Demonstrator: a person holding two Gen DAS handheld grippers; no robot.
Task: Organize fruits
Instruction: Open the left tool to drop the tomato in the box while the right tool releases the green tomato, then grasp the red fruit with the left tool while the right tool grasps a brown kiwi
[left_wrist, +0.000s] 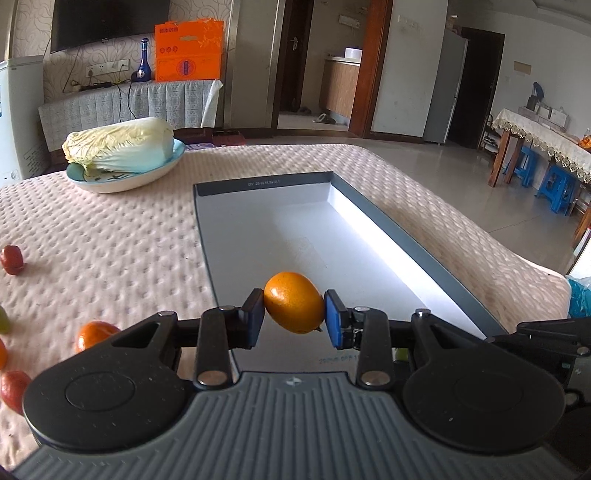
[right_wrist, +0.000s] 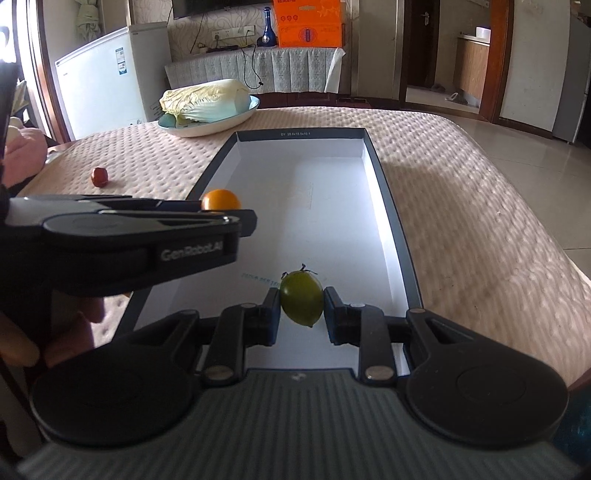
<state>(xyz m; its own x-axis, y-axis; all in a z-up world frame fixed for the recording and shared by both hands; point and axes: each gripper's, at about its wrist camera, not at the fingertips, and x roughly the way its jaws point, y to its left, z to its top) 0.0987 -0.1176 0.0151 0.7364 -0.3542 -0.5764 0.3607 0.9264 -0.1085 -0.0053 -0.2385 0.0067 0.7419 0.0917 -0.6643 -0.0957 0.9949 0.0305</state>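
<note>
Left gripper (left_wrist: 294, 314) fingers pinch a small oval orange tomato (left_wrist: 294, 302) above the shallow grey-rimmed white box (right_wrist: 384, 192); right gripper (right_wrist: 301, 308) fingers clamp a green one (right_wrist: 301, 297) likewise, for sorting.

Patterned wallpaper wall (left_wrist: 29, 26) at 11 o'clock, dark TV (left_wrist: 107, 20) mounted on it. Cloth-draped sideboard (left_wrist: 129, 101) below, orange box (left_wrist: 189, 50) and blue bottle (left_wrist: 143, 62) on top. White fridge (right_wrist: 110, 77) at 10 o'clock. Open doorway (left_wrist: 314, 62) at 12. Lace-covered side table (left_wrist: 535, 133) and blue stools (left_wrist: 557, 184) at 2 o'clock. Glossy tile floor (left_wrist: 443, 177), daylight.
</note>
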